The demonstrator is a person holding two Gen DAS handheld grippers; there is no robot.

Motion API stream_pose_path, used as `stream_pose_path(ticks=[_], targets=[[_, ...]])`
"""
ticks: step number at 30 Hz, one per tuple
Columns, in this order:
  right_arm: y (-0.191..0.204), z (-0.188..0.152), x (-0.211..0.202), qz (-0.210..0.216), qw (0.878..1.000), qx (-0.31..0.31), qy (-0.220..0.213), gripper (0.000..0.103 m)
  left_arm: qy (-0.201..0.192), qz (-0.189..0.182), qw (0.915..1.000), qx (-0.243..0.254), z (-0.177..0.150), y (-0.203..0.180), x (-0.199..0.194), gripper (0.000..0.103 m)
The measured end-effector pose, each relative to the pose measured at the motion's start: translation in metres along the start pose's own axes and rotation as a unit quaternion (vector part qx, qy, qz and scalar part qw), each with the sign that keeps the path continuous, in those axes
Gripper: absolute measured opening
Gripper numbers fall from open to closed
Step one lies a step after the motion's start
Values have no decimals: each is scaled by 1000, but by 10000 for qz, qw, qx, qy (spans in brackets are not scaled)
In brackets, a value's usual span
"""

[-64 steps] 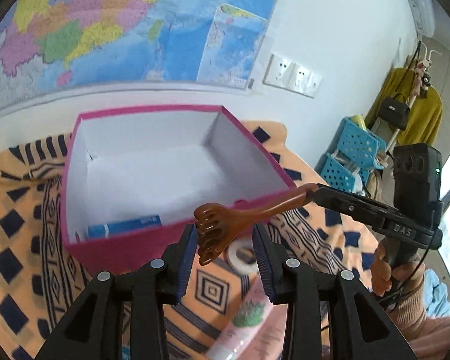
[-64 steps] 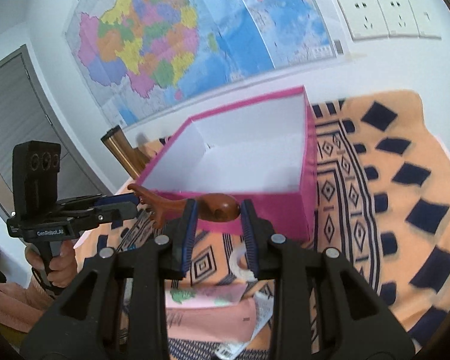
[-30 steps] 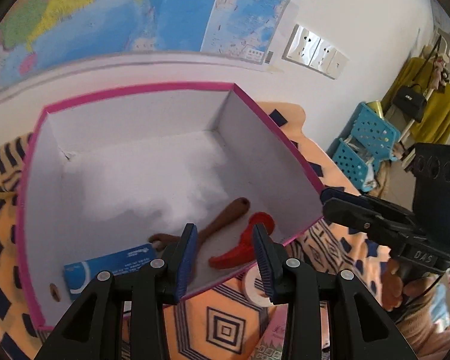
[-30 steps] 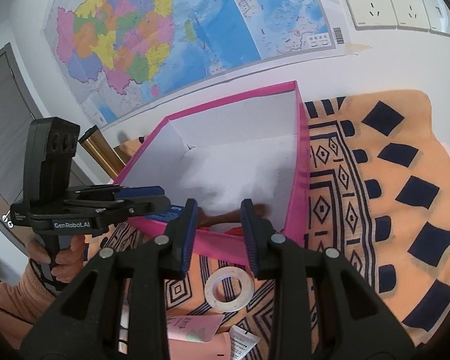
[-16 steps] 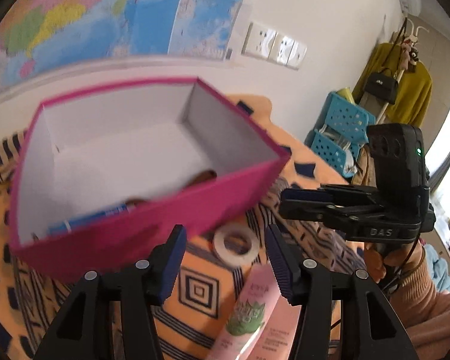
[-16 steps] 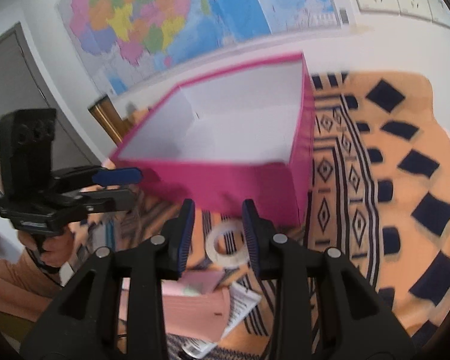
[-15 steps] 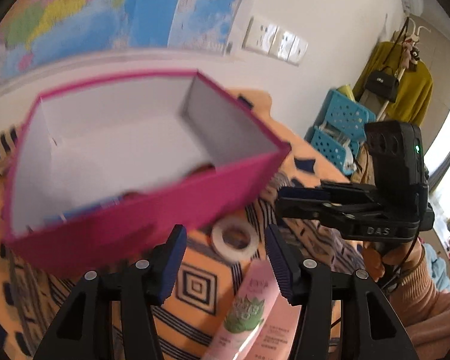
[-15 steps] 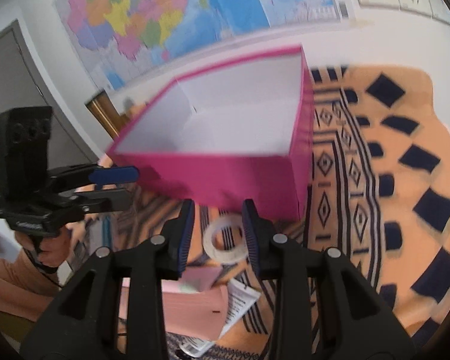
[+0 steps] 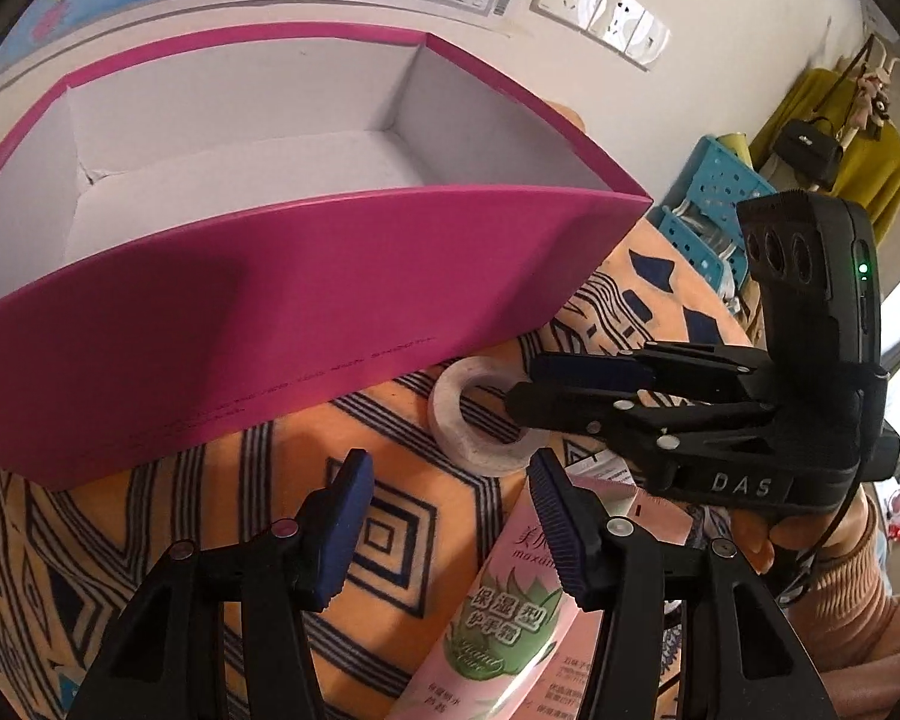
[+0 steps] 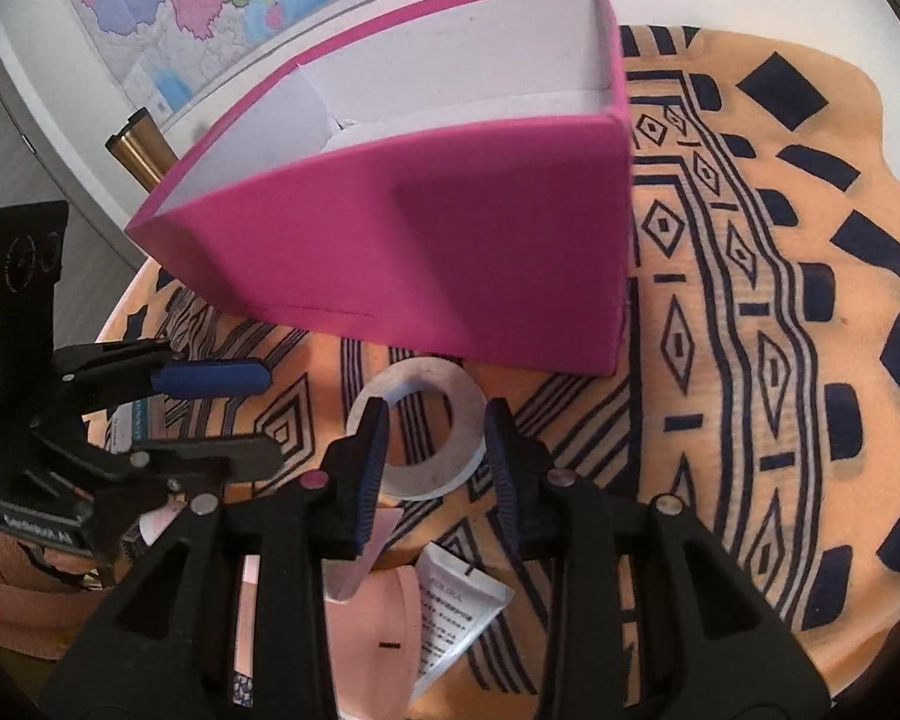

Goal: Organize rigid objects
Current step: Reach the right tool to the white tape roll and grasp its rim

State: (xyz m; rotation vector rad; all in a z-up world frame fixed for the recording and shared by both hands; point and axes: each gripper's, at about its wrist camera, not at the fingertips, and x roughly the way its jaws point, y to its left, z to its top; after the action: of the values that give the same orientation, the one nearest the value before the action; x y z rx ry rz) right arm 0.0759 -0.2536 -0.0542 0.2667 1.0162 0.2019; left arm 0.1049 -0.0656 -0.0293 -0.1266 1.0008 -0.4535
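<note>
A pink box (image 9: 258, 324) with a white inside stands on the orange patterned cloth (image 10: 750, 360); its near wall hides whatever lies in it. A white tape roll (image 10: 417, 483) lies flat in front of the box (image 10: 450, 252). My right gripper (image 10: 435, 450) hovers just over the roll, open, one finger above each side of the ring. In the left wrist view its tips (image 9: 519, 399) sit at the roll (image 9: 468, 450). My left gripper (image 9: 450, 516) is open and holds nothing, above a pink hand cream tube (image 9: 504, 618).
A white sachet (image 10: 456, 606) and pink packets (image 10: 384, 636) lie near the front edge. A brass cylinder (image 10: 138, 150) stands behind the box on the left. Blue crates (image 9: 708, 192) and a hanging yellow garment (image 9: 870, 174) are off to the right. A hand (image 9: 750, 540) grips the right tool.
Both grippers have sunk and drawn back from over the box to the cloth in front of it. The left jaws have widened. The box's contents are now hidden.
</note>
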Motion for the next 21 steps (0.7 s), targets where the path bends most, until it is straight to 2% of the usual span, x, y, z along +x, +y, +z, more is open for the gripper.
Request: stream_pose_path(ticks=[10, 13, 17, 19, 21], targets=[[11, 1, 5, -300, 9992, -263, -50, 35, 193, -17, 9998, -18, 1, -5, 16, 53], [11, 1, 11, -560, 9980, -285, 21, 35, 232, -55, 9997, -36, 0, -4, 18, 52], [11, -1, 13, -581, 9977, -351, 32, 35, 276, -80, 9996, -35, 1, -6, 23, 49], [12, -1, 14, -628, 9973, -379, 17, 32, 304, -123, 9995, -38, 2, -8, 25, 47], [13, -1, 14, -719, 9965, -427, 4, 20, 322, -163, 9993, -31, 2, -9, 26, 45]])
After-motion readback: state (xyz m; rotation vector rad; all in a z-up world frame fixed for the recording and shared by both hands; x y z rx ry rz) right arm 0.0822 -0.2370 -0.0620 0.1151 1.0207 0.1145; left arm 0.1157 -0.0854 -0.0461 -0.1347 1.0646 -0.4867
